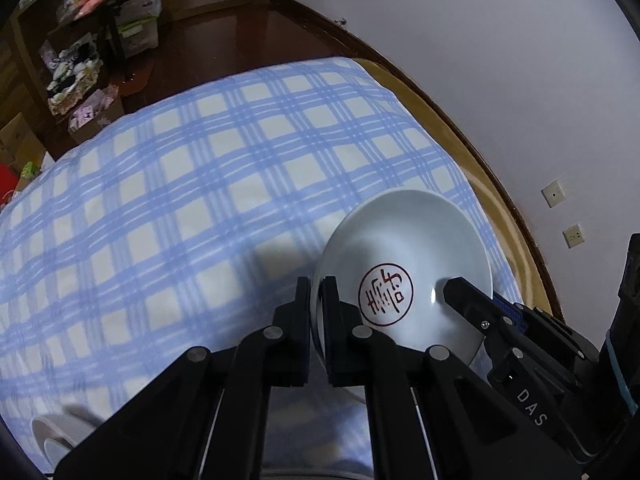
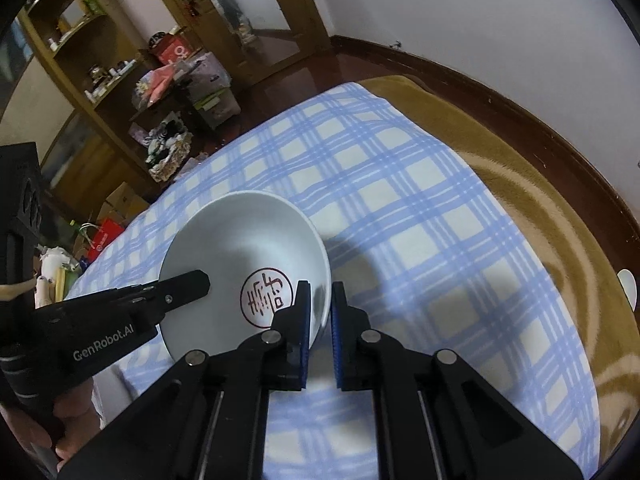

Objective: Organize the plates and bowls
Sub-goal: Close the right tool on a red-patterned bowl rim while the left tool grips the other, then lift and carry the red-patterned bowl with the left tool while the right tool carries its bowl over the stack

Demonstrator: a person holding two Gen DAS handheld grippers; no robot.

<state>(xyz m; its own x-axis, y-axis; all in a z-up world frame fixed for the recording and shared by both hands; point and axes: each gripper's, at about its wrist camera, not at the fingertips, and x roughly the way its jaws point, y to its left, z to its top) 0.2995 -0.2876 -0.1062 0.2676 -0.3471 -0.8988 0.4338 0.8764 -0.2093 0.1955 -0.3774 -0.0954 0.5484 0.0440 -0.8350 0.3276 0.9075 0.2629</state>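
Note:
A white bowl (image 1: 404, 256) with a red round character mark inside is held above the blue checked cloth (image 1: 192, 184). My left gripper (image 1: 317, 296) is shut on the bowl's left rim. My right gripper (image 2: 320, 300) is shut on the bowl's right rim; the bowl (image 2: 240, 240) shows at centre left in the right wrist view. Each gripper's finger shows in the other's view, reaching over the opposite rim. More white dishes (image 1: 56, 436) lie at the lower left edge of the left wrist view.
The checked cloth (image 2: 400, 208) covers a brown blanket (image 2: 540, 184) on a bed beside a white wall. Cluttered wooden shelves (image 2: 100, 80) and boxes stand beyond the bed's far end. A white object (image 2: 628, 284) shows at the right edge.

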